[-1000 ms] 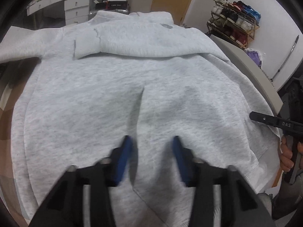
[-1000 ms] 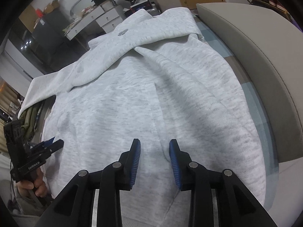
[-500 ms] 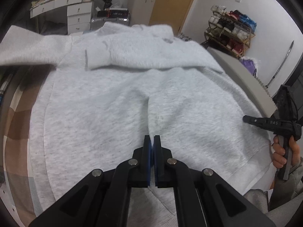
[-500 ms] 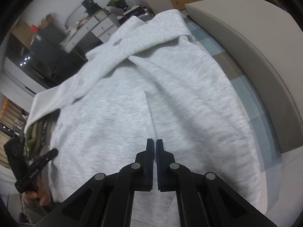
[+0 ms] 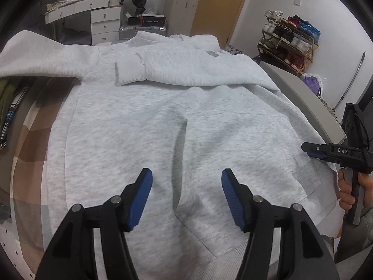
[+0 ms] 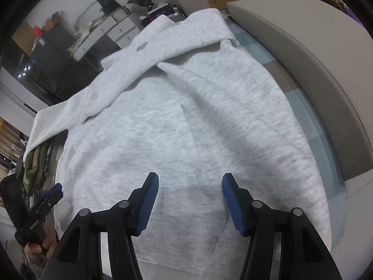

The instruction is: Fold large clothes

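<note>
A large light grey sweatshirt lies flat on a bed, hem nearest me, collar at the far end. One sleeve is folded across the chest, its ribbed cuff at centre left. The other sleeve spreads out to the far left. My left gripper is open and empty above the lower body of the sweatshirt. My right gripper is open and empty over the same lower part; the sweatshirt also shows in the right wrist view. Each gripper appears in the other's view, the right one at the sweatshirt's right edge, the left one at its left edge.
A grey padded headboard runs along the right side of the bed. The checked bedsheet shows at the left. Folded clothes lie at the far left. A white desk with drawers and a shoe rack stand beyond the bed.
Both grippers were open a second ago, closed half a second ago with nothing between the jaws, and are open again. Both have pulled back slightly from the sweatshirt.
</note>
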Motion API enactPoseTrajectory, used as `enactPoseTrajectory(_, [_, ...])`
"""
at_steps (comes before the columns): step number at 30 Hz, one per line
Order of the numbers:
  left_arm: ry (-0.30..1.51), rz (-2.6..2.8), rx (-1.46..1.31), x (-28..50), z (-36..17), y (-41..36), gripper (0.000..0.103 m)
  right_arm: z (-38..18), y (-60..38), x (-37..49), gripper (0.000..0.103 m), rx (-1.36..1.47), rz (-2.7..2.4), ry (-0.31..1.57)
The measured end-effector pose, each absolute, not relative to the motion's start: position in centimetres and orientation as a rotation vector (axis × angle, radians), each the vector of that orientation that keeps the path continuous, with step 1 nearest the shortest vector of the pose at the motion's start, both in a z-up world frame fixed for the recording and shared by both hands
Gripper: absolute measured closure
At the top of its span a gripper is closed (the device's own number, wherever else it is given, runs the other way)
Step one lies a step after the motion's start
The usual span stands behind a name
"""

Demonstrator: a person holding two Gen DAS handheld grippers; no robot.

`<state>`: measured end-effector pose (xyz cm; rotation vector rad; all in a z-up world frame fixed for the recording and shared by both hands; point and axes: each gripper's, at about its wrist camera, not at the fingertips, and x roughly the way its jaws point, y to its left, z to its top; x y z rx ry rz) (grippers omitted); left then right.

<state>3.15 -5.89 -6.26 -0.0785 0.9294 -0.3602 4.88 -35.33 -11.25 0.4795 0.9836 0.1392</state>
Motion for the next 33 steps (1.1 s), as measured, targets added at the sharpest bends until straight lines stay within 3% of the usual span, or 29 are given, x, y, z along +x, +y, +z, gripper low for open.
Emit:
enactPoseTrajectory(10, [0.929,-0.374,-0.092,2.3,-6.3,-5.7,0.043,-10.6,-35.5,3.5,0.046,0.456,0.146,0.956])
enactPoseTrajectory(14, [0.976,-0.337,-0.037,2.2,-8.0,-6.4,0.043,-11.4,-35.4,3.6,0.054,0.446,0.12,0.966])
enactPoseTrajectory(22, [0.978,-0.311,-0.092,2.8,-8.2,-6.4,0.043,-11.4,-35.1,5.3,0.055,0.449,0.137,0.954])
enactPoseTrajectory(24, [0.967,-0.321,-0.086,3.0,-8.2,-6.9,0.043,-11.5,-34.7,5.9,0.074,0.437,0.139,0.959])
enactPoseTrajectory(25, [0.961,-0.32,-0.09,3.2,-8.2,-7.0,0.043,-11.6,-34.4,6.1,0.095,0.423,0.153,0.974])
enactPoseTrajectory(27, [0.955,-0.318,-0.11,3.6,-8.4,-6.8,0.054,-10.9,-34.2,5.7,0.101,0.43,0.21,0.936])
enactPoseTrajectory(29, [0.956,-0.329,-0.13,4.0,-8.4,-6.6,0.09,-9.7,-34.8,4.6,0.101,0.492,0.305,0.852])
enactPoseTrajectory(33, [0.96,-0.32,-0.124,4.4,-8.8,-6.2,0.1,-10.8,-36.8,5.1,0.101,0.478,0.157,0.928])
